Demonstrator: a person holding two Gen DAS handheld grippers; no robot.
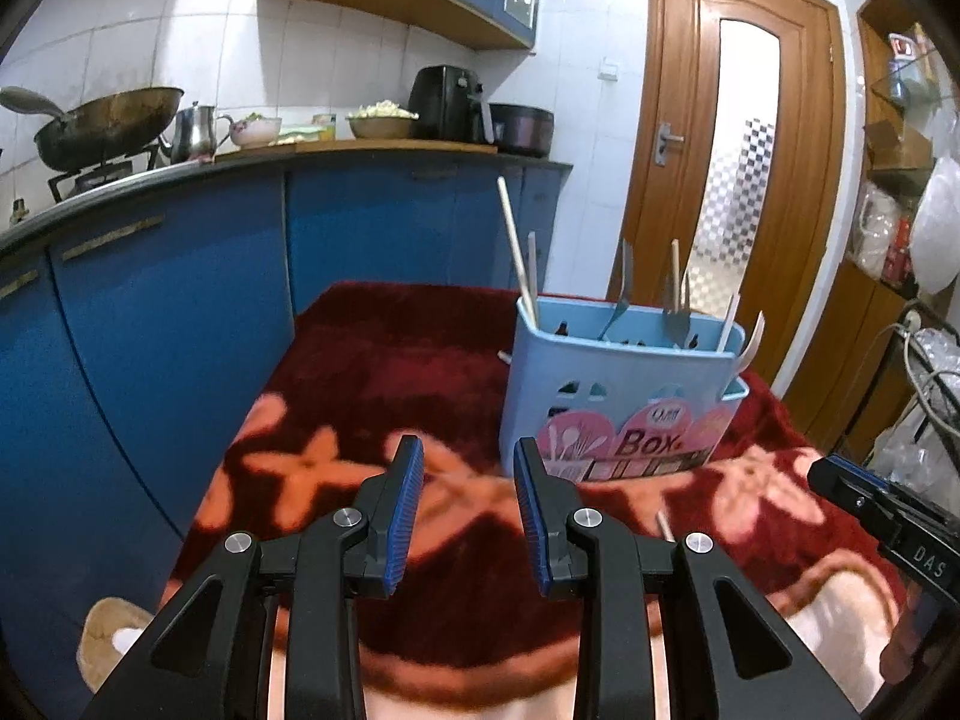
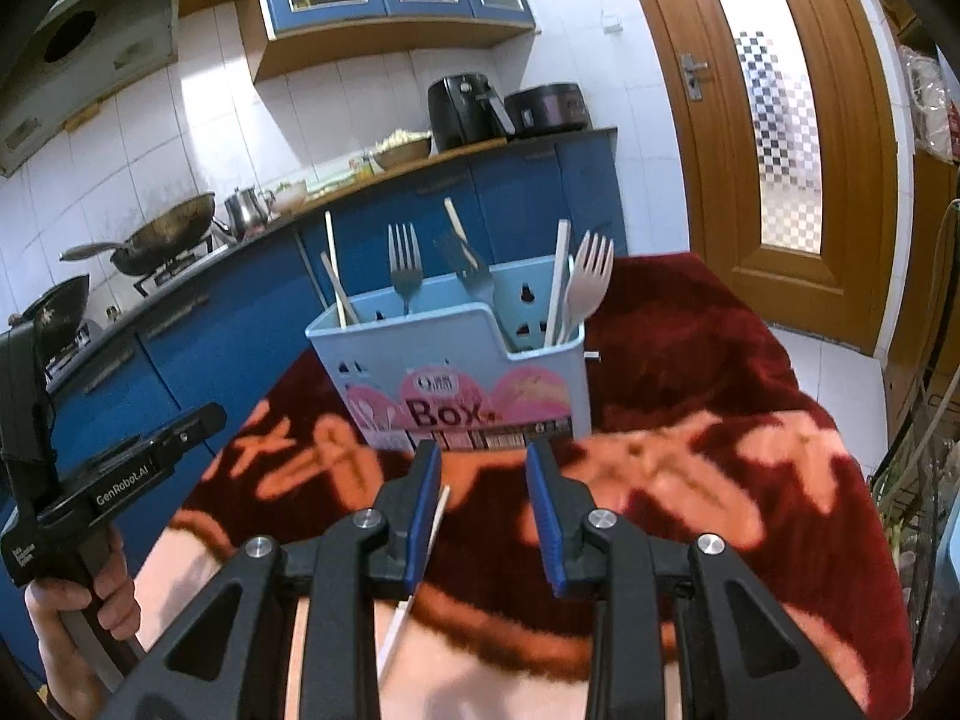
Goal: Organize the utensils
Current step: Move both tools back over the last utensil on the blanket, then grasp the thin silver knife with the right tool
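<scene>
Both grippers: mine, jaws partly open, nothing held.
Left gripper: before the utensil box.
Right gripper: before the box; chopstick beside left pad.

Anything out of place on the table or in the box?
Yes. One chopstick lies loose on the red cloth, beside the right claw, not in the blue box. Something small and white pokes out behind the box; too little shows to identify. The forks and sticks in the box stand upright or leaning, nothing spilled.
</scene>
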